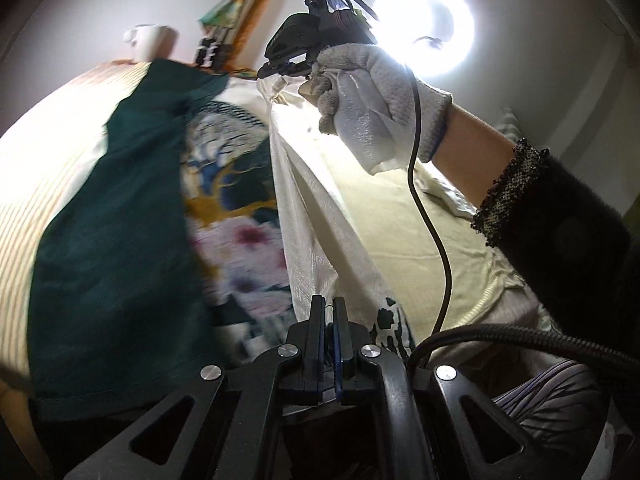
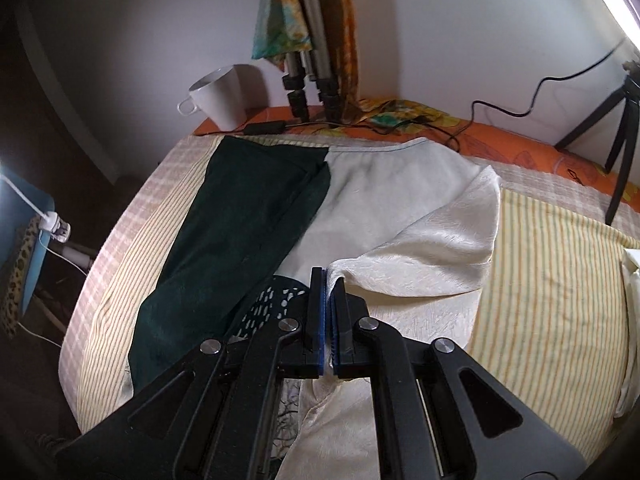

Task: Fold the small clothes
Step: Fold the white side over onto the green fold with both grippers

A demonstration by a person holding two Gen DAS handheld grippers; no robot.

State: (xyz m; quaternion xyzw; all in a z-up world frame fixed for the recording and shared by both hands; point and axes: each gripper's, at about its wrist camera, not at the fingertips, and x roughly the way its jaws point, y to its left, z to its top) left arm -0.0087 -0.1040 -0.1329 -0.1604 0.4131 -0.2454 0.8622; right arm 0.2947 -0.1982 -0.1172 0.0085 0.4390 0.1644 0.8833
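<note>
A cream satin garment (image 2: 420, 248) with a dark green panel (image 2: 240, 220) and a floral print lies across the striped bed cover (image 2: 552, 272). My right gripper (image 2: 328, 276) is shut on a lifted cream edge, and the cloth folds over beneath it. In the left wrist view my left gripper (image 1: 328, 304) is shut on another part of the cream edge (image 1: 312, 220). That edge runs taut up to the right gripper (image 1: 276, 70), which a gloved hand (image 1: 372, 92) holds high. The green panel (image 1: 112, 220) and the print are blurred on the left.
A white mug (image 2: 220, 96), folded tripod legs (image 2: 312, 92) and a black cable (image 2: 500, 112) sit along the back wall on an orange sheet. A small tripod (image 2: 624, 128) stands at the right. A ring light (image 1: 424, 28) glares behind the hand. More cream cloth (image 2: 632, 280) lies at the right edge.
</note>
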